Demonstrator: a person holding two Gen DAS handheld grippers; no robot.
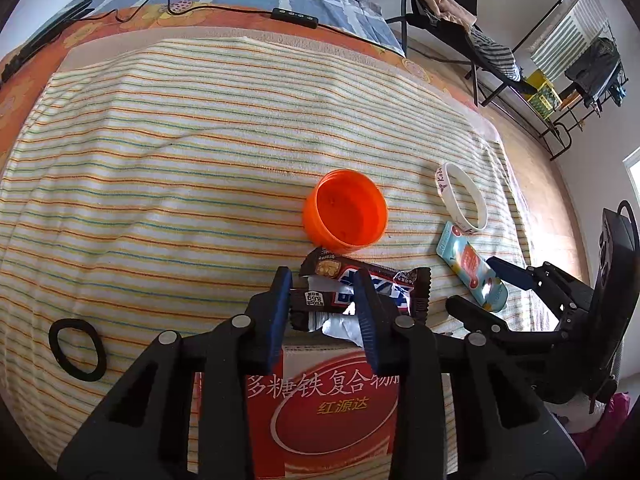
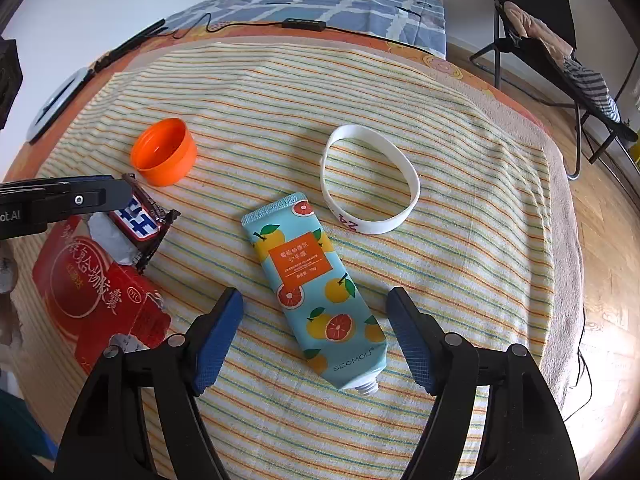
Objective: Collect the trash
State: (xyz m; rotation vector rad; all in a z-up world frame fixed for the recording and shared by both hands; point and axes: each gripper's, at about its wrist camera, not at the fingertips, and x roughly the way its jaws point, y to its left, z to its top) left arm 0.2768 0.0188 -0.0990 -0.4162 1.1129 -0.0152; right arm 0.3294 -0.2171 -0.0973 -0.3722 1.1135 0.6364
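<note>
Striped cloth covers the bed. Red carton lies flat at its near edge, a torn candy wrapper resting on the carton's far end. Left gripper has its jaws clenched on the wrapper. Hand-cream tube lies capless between the wide, released jaws of the right gripper, untouched. White wristband just beyond it; orange cap beside the wrapper; black hair tie apart, left.

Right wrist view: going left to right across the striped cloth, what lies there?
Red box → orange cap → fruit-print tube → white wristband. The candy wrapper overlaps the box, so I left it out.
</note>
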